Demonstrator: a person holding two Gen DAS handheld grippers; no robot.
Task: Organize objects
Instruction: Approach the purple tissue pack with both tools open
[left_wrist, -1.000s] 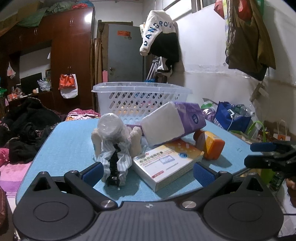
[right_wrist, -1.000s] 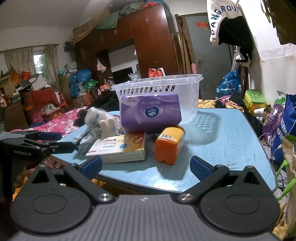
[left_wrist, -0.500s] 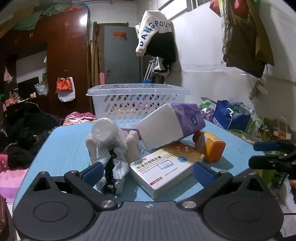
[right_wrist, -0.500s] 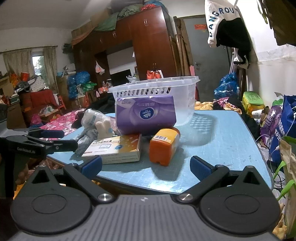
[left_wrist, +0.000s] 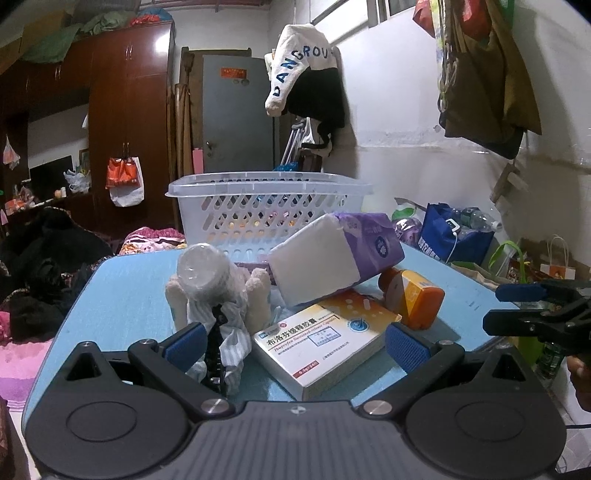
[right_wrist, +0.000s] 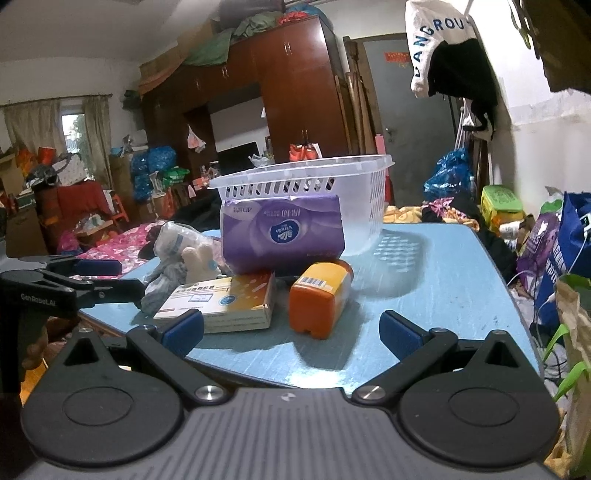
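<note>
Blue-padded fingers of the left gripper (left_wrist: 293, 341) stand spread wide and empty at the near edge of the blue table (left_wrist: 122, 284), closer to the clutter than a second earlier. Between them, in the left wrist view, lie a wrapped plush toy (left_wrist: 218, 295) and a white-and-orange medicine box (left_wrist: 325, 341); a purple tissue pack (left_wrist: 336, 258) leans on the box, an orange bottle (left_wrist: 413, 297) lies on its side beyond, and the white plastic basket (left_wrist: 266, 206) waits behind, seemingly unfilled. The right gripper (left_wrist: 517, 310) enters from the right.

From the right wrist view, the right gripper (right_wrist: 291, 332) is also fully open and holds nothing; it has edged toward the orange bottle (right_wrist: 319, 295), now framed between its pads. The medicine box (right_wrist: 225, 299), tissue pack (right_wrist: 282, 232) and basket (right_wrist: 317, 184) sit untouched. Sorting, by appearances, has barely begun: both tools are closing in for a first pick.
</note>
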